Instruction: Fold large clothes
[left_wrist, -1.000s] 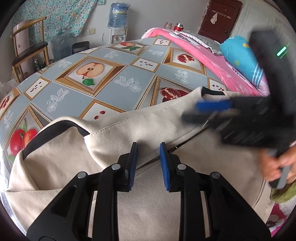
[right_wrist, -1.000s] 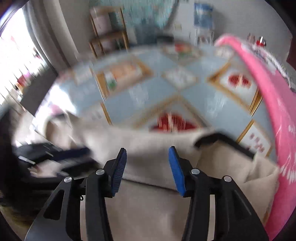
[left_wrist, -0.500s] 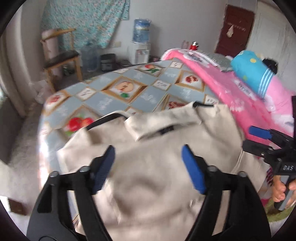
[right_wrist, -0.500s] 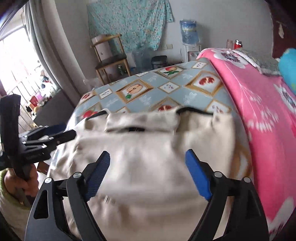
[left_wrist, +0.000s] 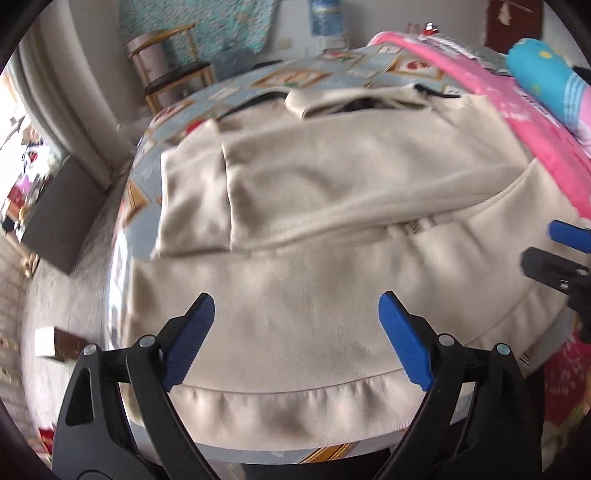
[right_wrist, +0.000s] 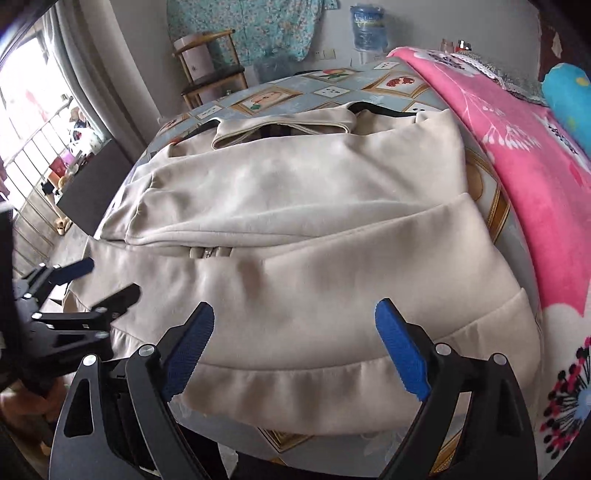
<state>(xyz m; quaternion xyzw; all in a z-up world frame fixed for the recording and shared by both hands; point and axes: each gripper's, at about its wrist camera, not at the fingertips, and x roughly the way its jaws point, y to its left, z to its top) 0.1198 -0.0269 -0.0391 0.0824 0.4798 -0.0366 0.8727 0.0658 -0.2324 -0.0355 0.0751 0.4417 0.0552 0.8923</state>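
- Across the near half of the table (right_wrist: 491, 206), a beige jacket (right_wrist: 314, 280) lies spread flat, its ribbed hem (right_wrist: 295, 387) along the near edge and its collar (right_wrist: 284, 129) toward the far edge; a sleeve is folded over the chest.
- Only one container shows: a water-cooler bottle (right_wrist: 365, 27) against the far wall, too small to tell its fill.
- Left gripper (left_wrist: 295, 332) hangs above the hem with its blue-padded fingers (left_wrist: 188, 339) wide apart, holding nothing.
- Right gripper (right_wrist: 295, 339) hangs likewise above the hem near the table's near edge, fingers (right_wrist: 400, 350) spread wide, nothing between them.
- Each gripper shows at the edge of the other's view, partly cut off by the frame.
- Left-wrist view is smeared by motion blur, so the zip pull (left_wrist: 413, 229) and the tablecloth pattern are hard to read there.
- Pink blanket (right_wrist: 535, 155) runs along the table's right edge, touching the cloth; a blue pillow (right_wrist: 569, 99) on it is cut off.
- Wooden chair (right_wrist: 212, 74) stands beyond the far left corner.
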